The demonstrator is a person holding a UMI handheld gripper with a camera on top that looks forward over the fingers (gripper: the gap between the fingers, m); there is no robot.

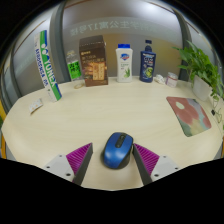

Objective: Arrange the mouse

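A blue computer mouse with a black scroll wheel lies on the pale table. It sits between my gripper's two fingers, its front pointing away from me. The fingers are open, with the pink pads on either side of the mouse. A small gap shows on the left side, and the right pad is close to or just touching the mouse. A patterned mouse pad lies on the table beyond the fingers, to the right.
Along the table's far edge stand a green-and-white carton, a brown box, a white bottle and a dark blue bottle. A green plant stands at the far right. Bare tabletop lies between the mouse and these things.
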